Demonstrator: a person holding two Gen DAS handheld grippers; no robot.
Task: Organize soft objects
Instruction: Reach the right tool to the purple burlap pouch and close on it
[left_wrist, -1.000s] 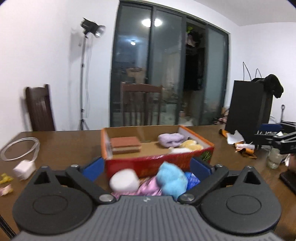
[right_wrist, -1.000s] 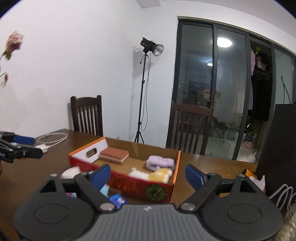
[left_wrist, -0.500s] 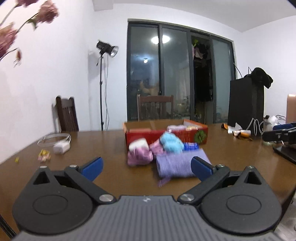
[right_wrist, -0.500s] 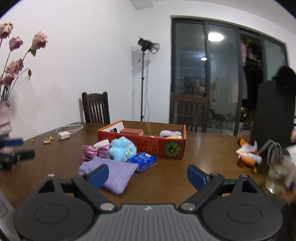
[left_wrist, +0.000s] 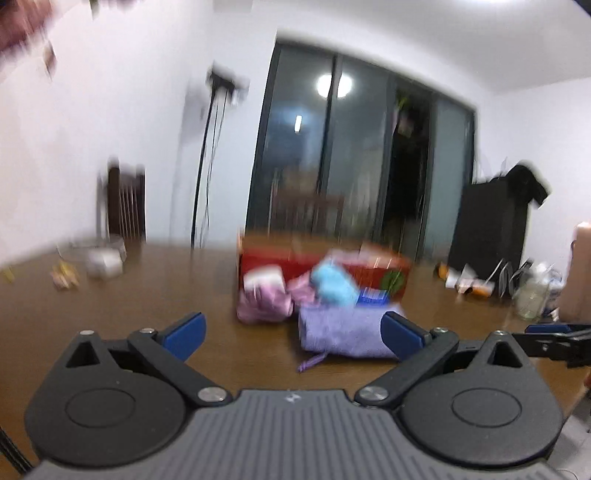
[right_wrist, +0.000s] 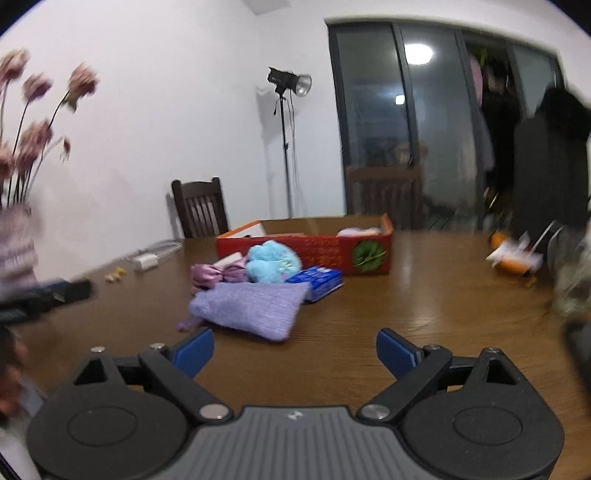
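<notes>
Both tools, the left tool (left_wrist: 291, 330) and the right tool (right_wrist: 294, 349), are spread wide and empty. The lilac knitted pouch (right_wrist: 251, 308) lies on the table (right_wrist: 424, 306), near the red box (right_wrist: 332, 251). If only its loose edge is pinched, it could sag and slip out.
</notes>
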